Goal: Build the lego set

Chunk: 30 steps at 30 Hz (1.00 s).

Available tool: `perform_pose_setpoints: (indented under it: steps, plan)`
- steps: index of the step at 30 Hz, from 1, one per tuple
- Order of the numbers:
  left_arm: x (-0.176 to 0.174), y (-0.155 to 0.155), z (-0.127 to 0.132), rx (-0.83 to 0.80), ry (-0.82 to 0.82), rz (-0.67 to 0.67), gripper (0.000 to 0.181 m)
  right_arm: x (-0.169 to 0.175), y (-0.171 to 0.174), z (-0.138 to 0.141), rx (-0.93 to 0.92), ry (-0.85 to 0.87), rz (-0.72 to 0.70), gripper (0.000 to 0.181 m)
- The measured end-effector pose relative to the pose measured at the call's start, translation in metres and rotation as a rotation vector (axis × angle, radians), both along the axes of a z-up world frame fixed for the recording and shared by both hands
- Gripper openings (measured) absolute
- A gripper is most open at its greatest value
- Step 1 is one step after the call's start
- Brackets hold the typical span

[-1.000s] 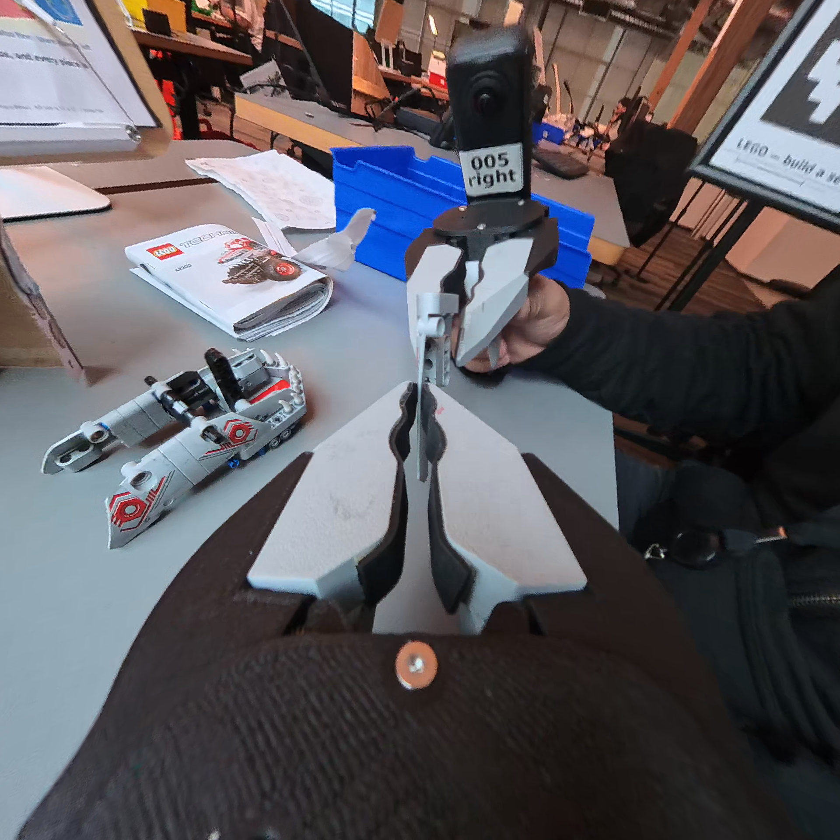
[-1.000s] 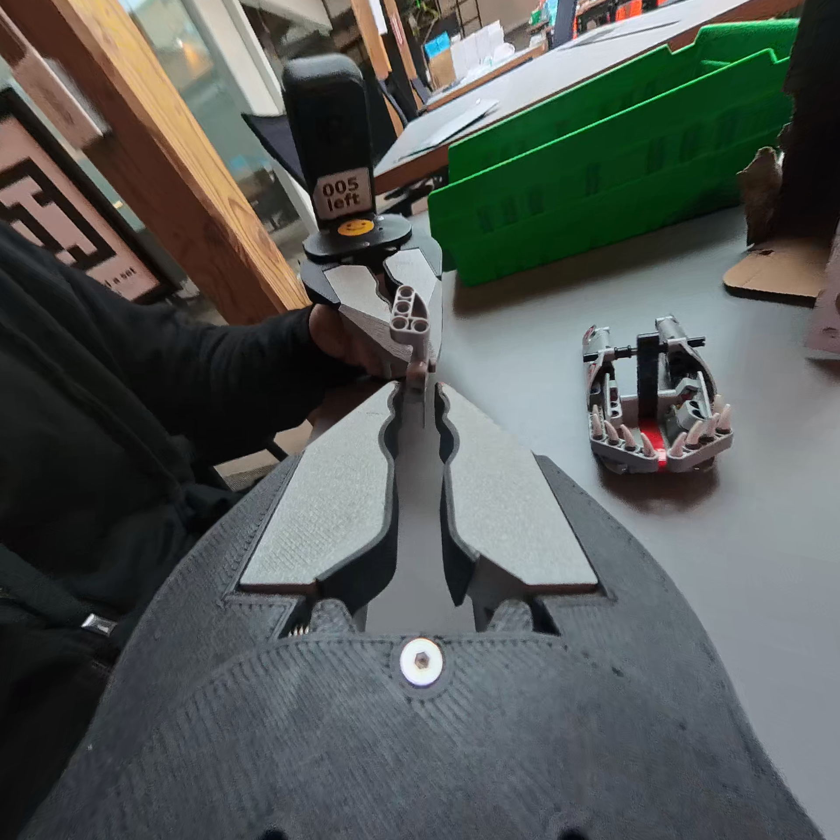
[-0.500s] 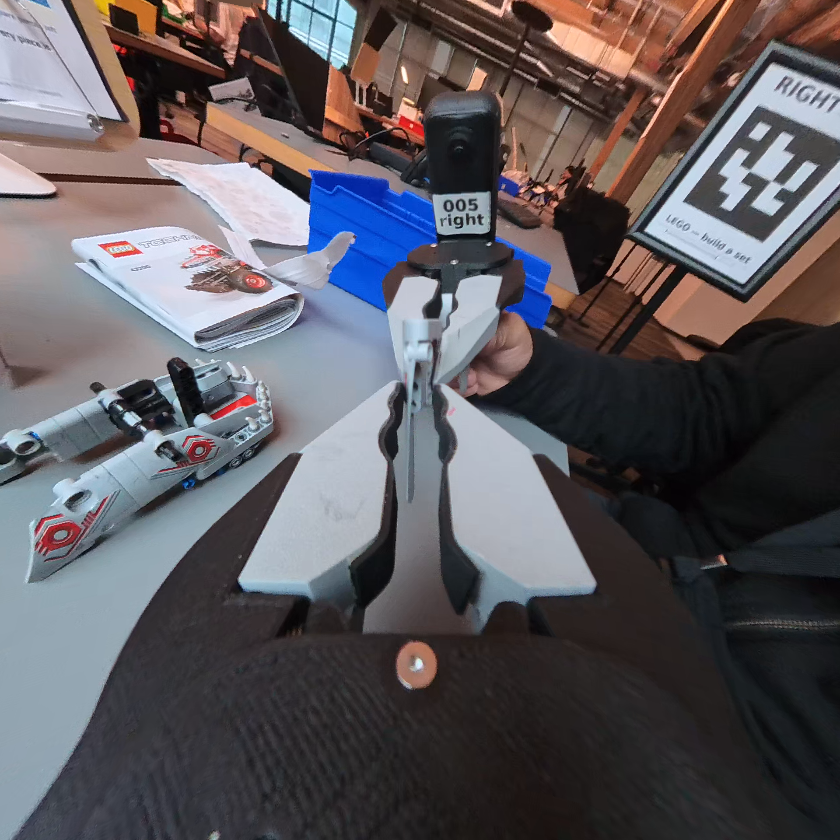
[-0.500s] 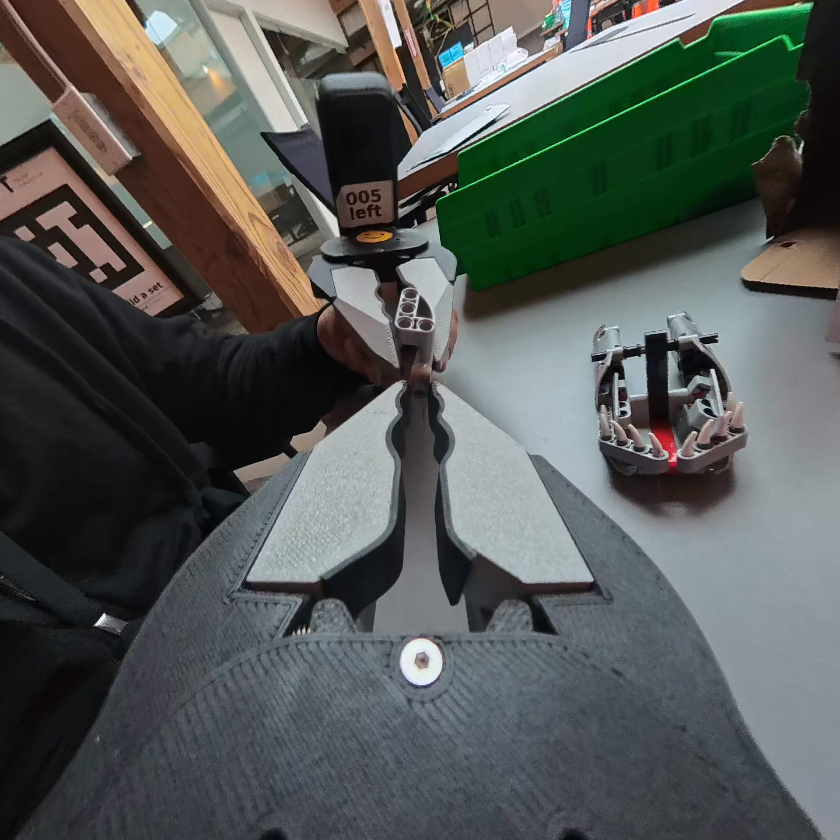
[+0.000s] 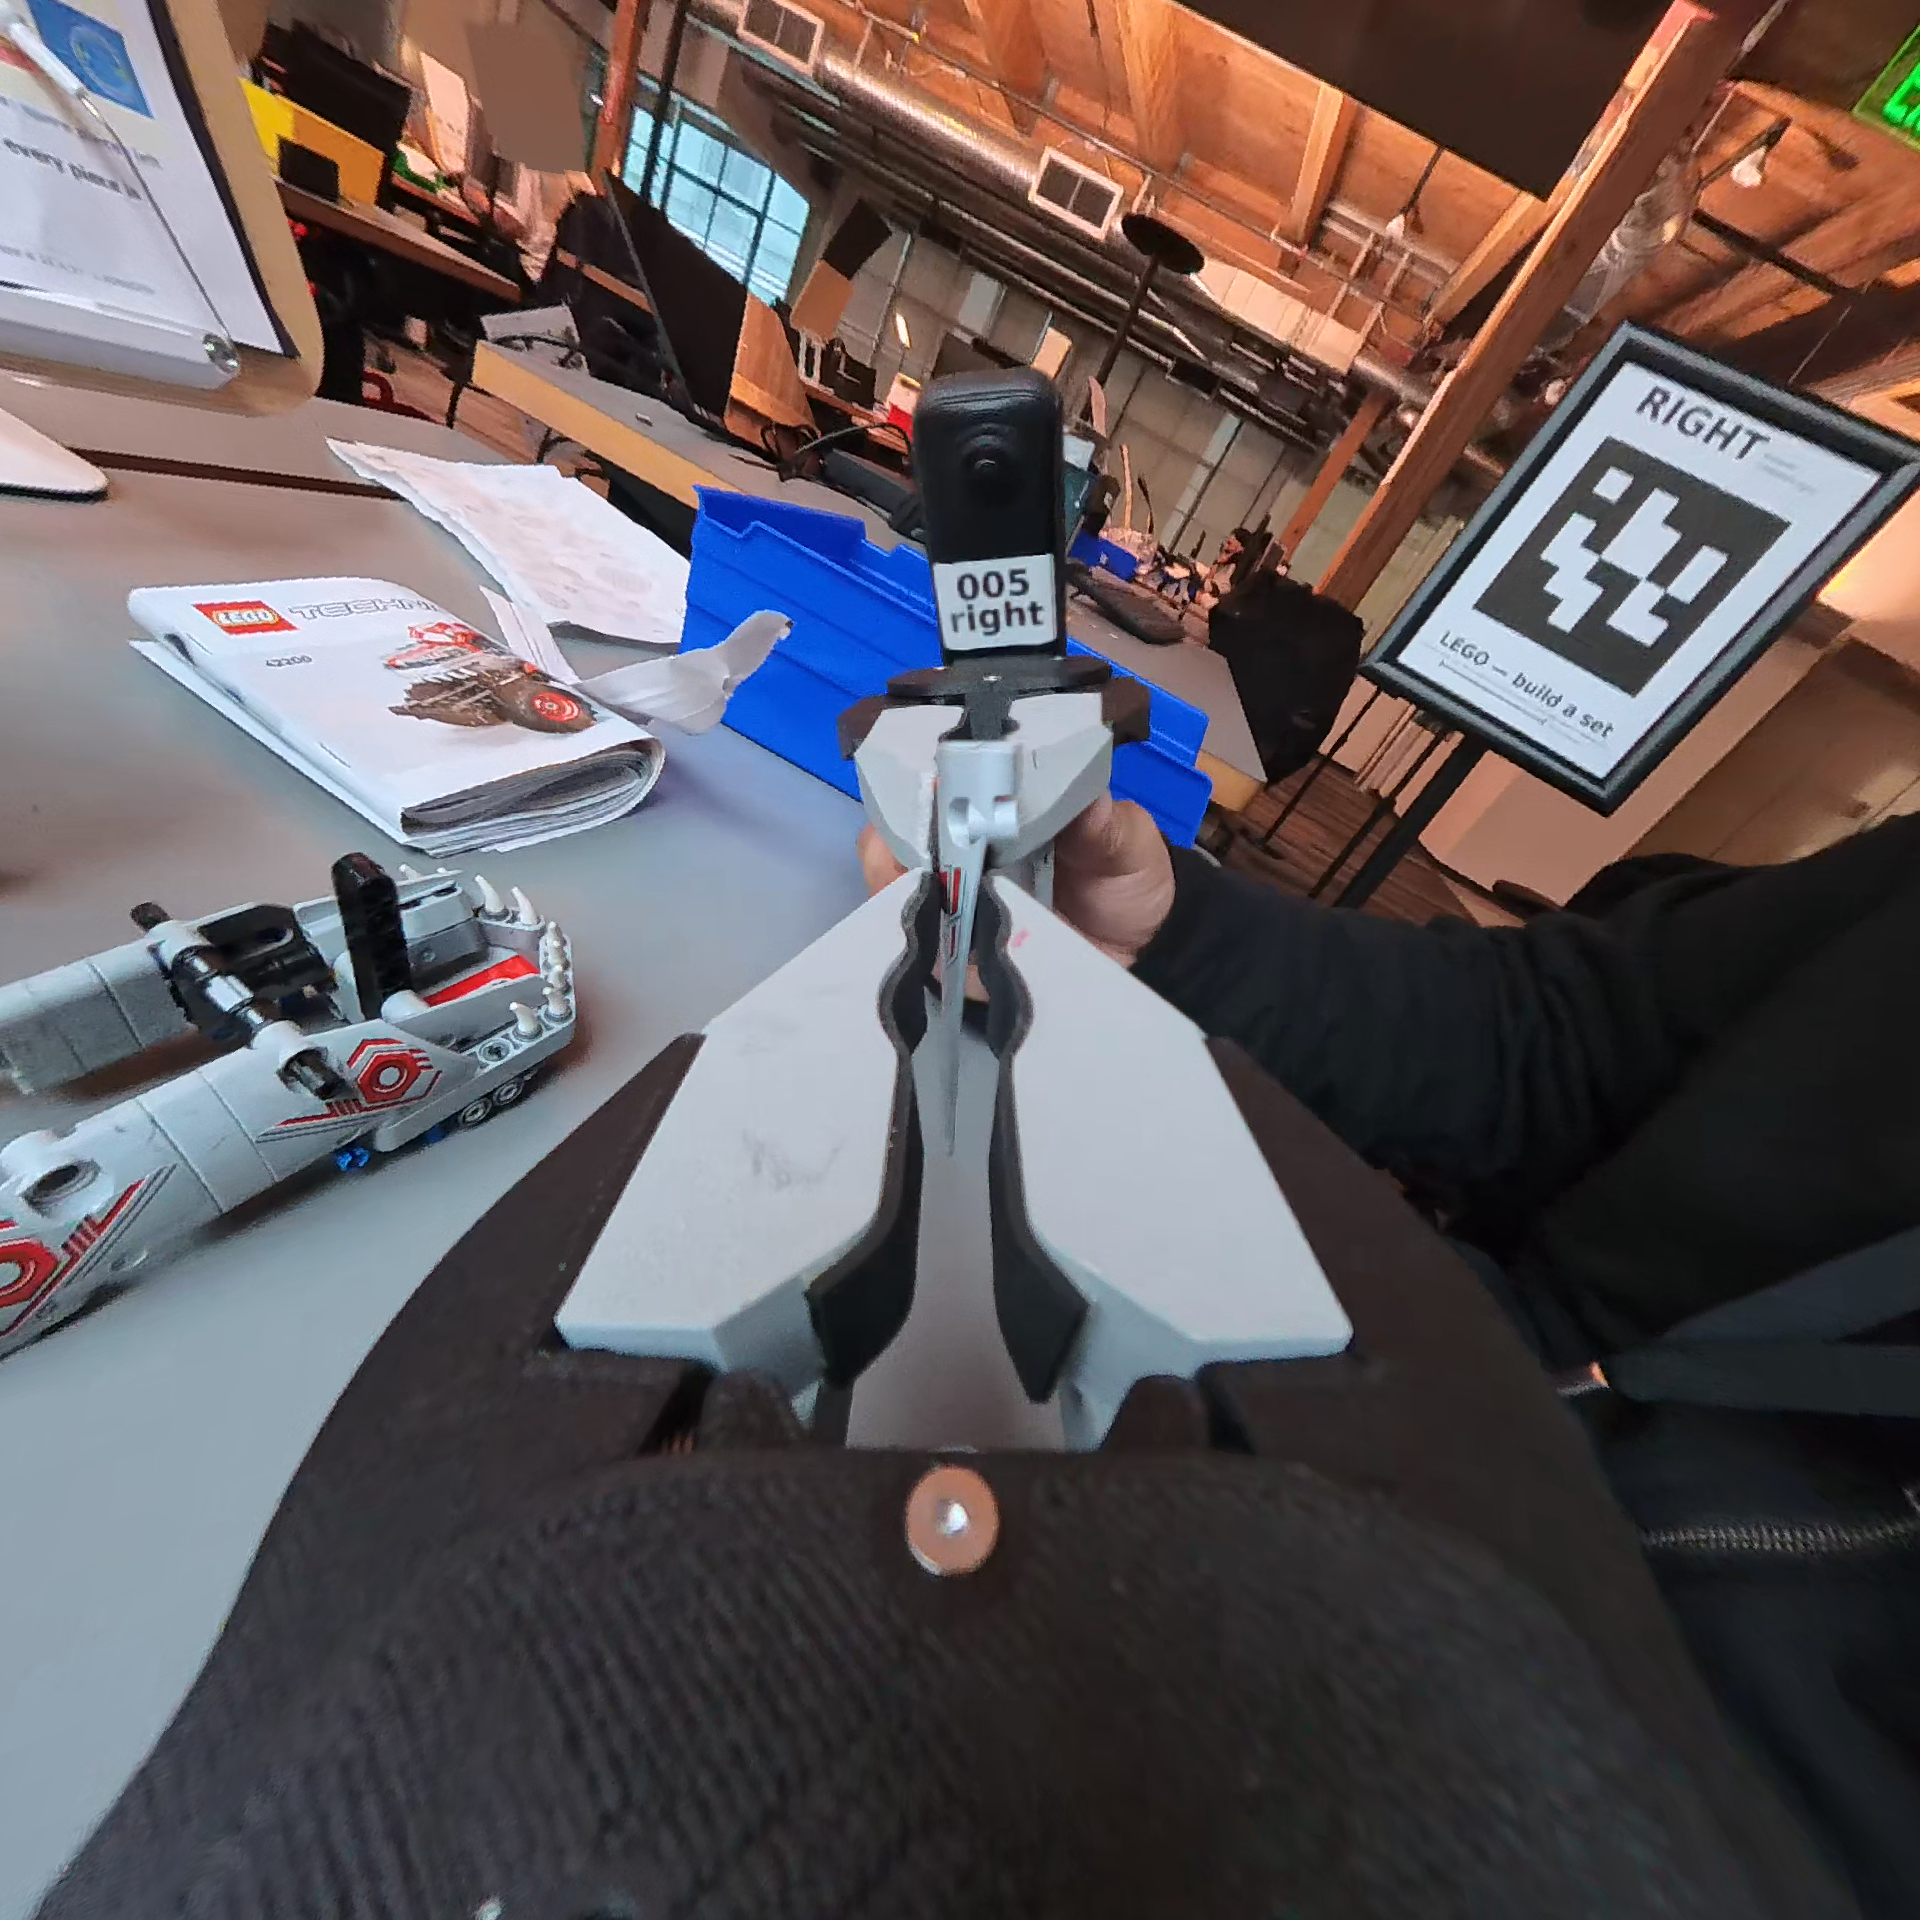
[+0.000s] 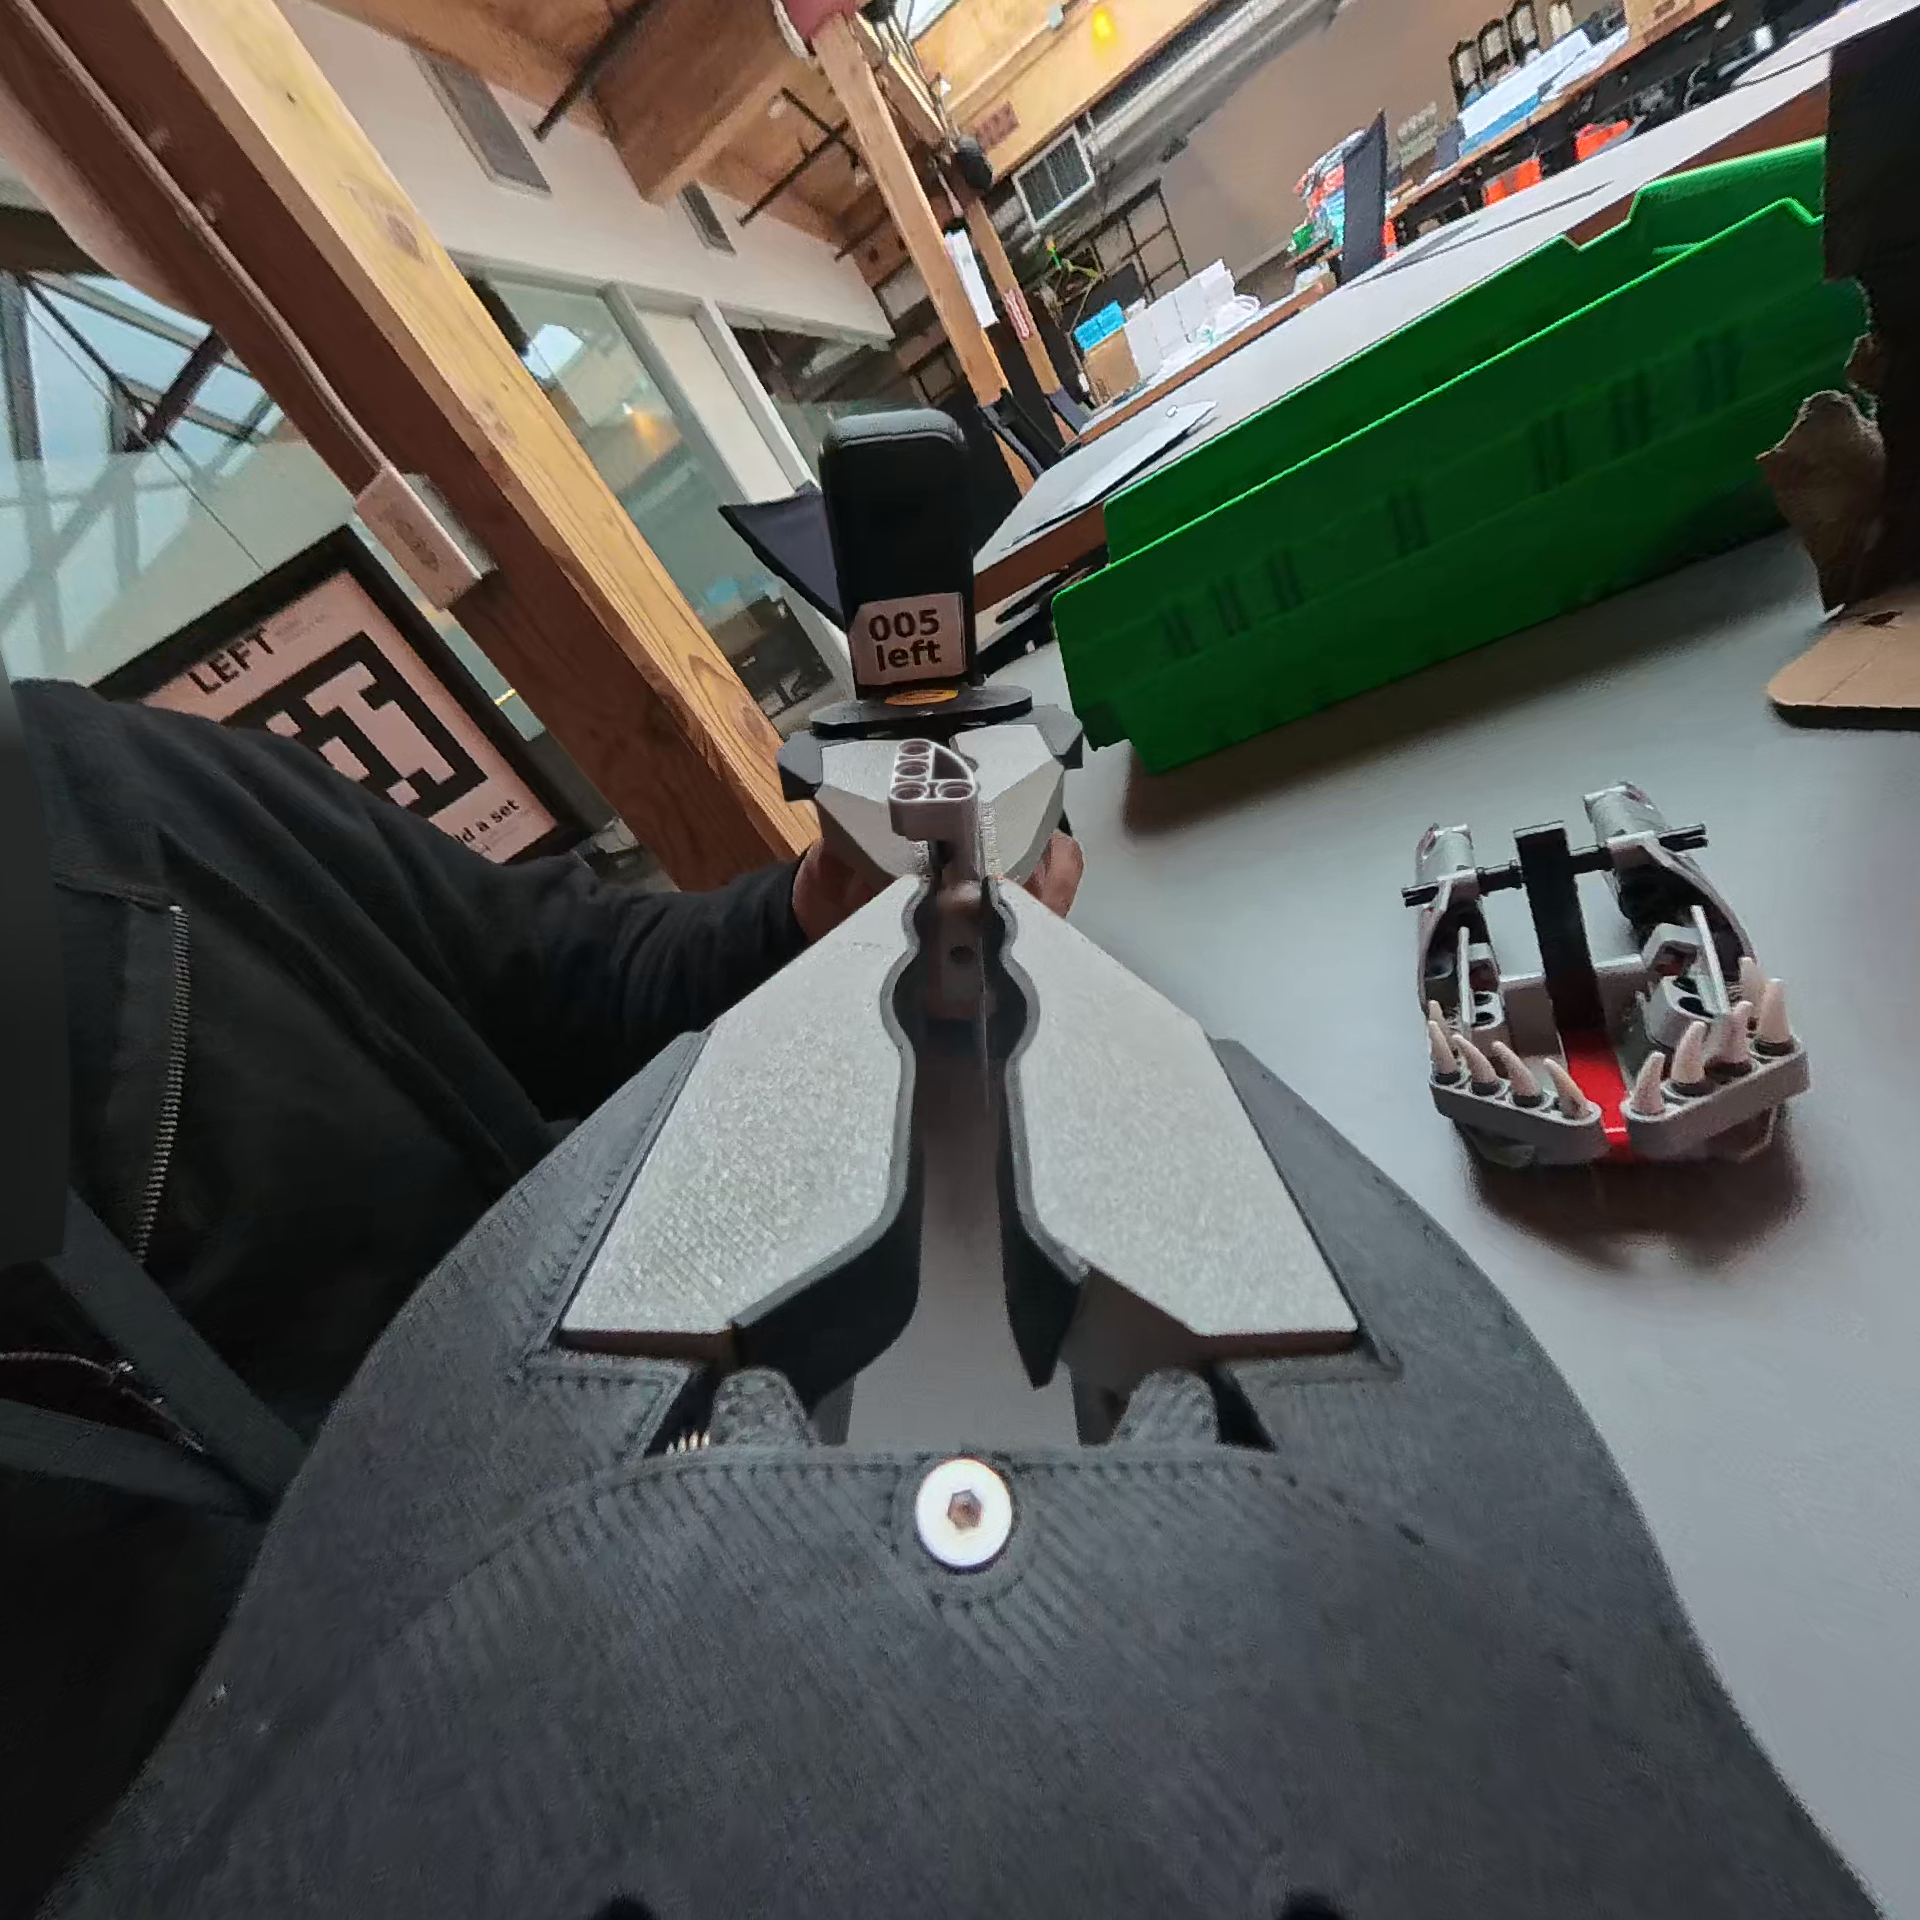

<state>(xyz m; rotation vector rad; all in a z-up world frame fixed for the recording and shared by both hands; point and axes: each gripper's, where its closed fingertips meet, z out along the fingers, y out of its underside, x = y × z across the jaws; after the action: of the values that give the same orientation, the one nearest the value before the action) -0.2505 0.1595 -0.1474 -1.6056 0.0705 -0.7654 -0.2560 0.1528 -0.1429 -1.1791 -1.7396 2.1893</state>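
My left gripper (image 5: 951, 906) is shut on a thin light grey Lego panel (image 5: 948, 1039) with a red mark, seen edge-on between its fingers. My right gripper (image 6: 956, 896) faces it tip to tip and is shut on a grey beam (image 6: 956, 961). The two pieces meet between the tips, held above the table's near edge. The right gripper (image 5: 979, 821) shows in the left wrist view, the left gripper (image 6: 935, 831) in the right wrist view, with a holed grey end (image 6: 932, 784) sticking up. The part-built grey model (image 5: 312, 1039) with white spikes lies on the table, also in the right wrist view (image 6: 1600, 1008).
An instruction booklet (image 5: 416, 707) and loose paper lie behind the model. A blue bin (image 5: 810, 613) stands at the table's far side, a green bin (image 6: 1455, 468) at the other side. Cardboard (image 6: 1849, 665) lies nearby. A framed sign (image 5: 1631, 582) stands beside the table. The person's sleeves flank both grippers. Both grippers' tips are close together, under 4 cm apart.
Both grippers have tilted upward and drawn closer tip to tip. The held pieces have turned and now overlap further between the fingers. The model on the table has not moved.
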Motion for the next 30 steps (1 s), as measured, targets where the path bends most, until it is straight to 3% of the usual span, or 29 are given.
perform_pose_setpoints:
  steps: [18,23,30]
  plan:
    - [-0.006,-0.003,0.012,0.065,-0.123,0.001,0.004,-0.001,0.001,0.01,-0.065,0.031,-0.016,0.003]
    - [-0.014,-0.004,0.021,0.121,-0.183,0.064,0.003,-0.009,0.003,0.018,-0.169,0.013,-0.073,0.002]
    - [-0.022,-0.004,0.019,0.115,-0.121,0.131,0.0,-0.013,0.003,0.018,-0.209,0.005,-0.11,0.002]
